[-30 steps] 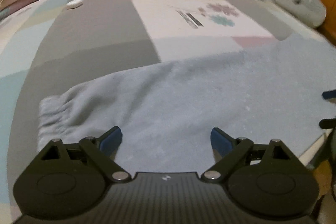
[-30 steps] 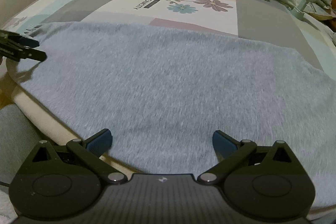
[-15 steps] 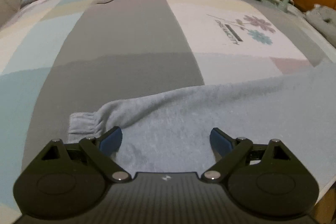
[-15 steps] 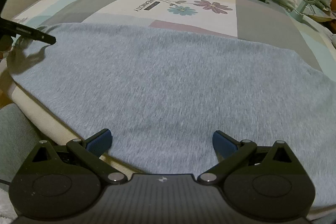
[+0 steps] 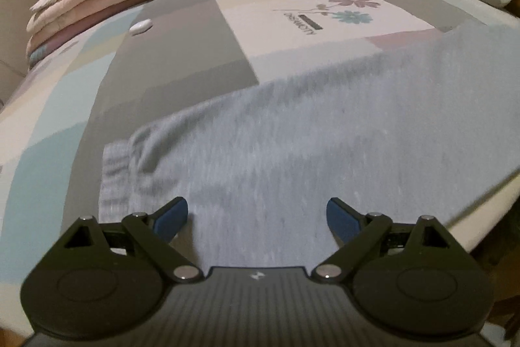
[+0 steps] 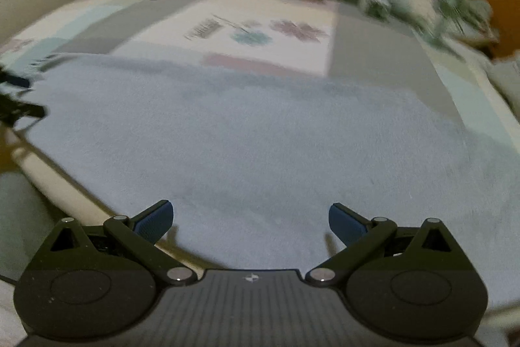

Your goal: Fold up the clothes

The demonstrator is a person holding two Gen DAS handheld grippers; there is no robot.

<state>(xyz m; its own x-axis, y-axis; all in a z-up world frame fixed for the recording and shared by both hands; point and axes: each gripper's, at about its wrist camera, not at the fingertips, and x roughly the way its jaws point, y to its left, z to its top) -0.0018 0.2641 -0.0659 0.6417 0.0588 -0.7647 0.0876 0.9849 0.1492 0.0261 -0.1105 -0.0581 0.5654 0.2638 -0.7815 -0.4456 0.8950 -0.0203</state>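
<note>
Both grippers hover over a fuzzy pale-blue garment spread flat on the bed.

Since a moment ago the left gripper has swung right of the ribbed cuff; the right gripper's view has blurred. Both pairs of fingers are spread, empty. Writing beside the printed flowers is unreadable.
</note>
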